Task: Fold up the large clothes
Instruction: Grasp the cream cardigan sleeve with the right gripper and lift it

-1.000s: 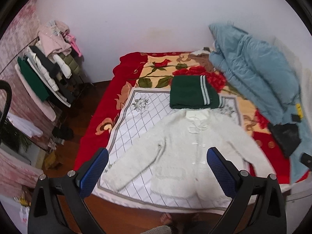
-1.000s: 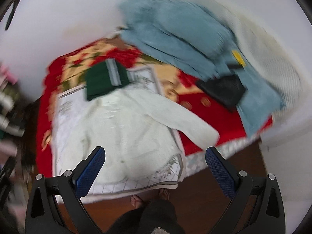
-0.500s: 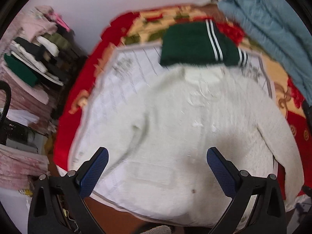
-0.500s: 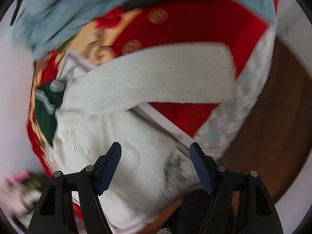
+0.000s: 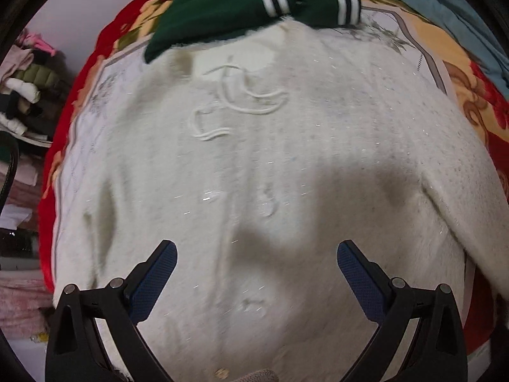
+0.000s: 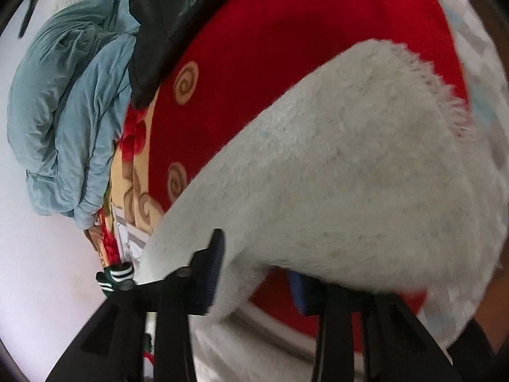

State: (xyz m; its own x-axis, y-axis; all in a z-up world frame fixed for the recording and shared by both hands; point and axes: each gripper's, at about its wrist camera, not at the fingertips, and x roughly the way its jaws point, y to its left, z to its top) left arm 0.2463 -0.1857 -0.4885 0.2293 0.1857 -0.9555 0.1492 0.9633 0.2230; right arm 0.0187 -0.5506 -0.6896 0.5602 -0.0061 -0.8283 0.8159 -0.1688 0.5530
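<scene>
White fuzzy jacket [image 5: 270,165] lies front-up and spread flat on the bed [image 5: 63,133], collar toward the folded green top [image 5: 241,6] that sits at the far end, touching the collar. Its sleeve [image 6: 334,175] runs out over the red blanket [image 6: 270,63] toward the bed edge.

Left gripper [image 5: 257,273] hovers low over the jacket's lower front, fingers [image 5: 152,278] spread wide, nothing between them. Right gripper [image 6: 257,273] is at the sleeve: the sleeve lies between its two fingers [image 6: 211,273], which look narrow. The far finger is mostly hidden behind the fabric, so can't tell if it's actually pinching yet or just straddling.

Step in hand, my read: fold the right sleeve in across the chest.

How to do it well:
- Get a full pinch through both layers of the sleeve, not just the fluff; pile is thick and will slip out of a shallow grip.
- Lift just enough to clear the body, carry inward, lay the sleeve flat across the front.
- Use the left gripper to pin the body near the shoulder line so the whole jacket doesn't drag sideways.
- Keep clear of the blue quilt [image 6: 63,111] and the black item [image 6: 178,16] beside it.
- Don't bump the green top.
</scene>
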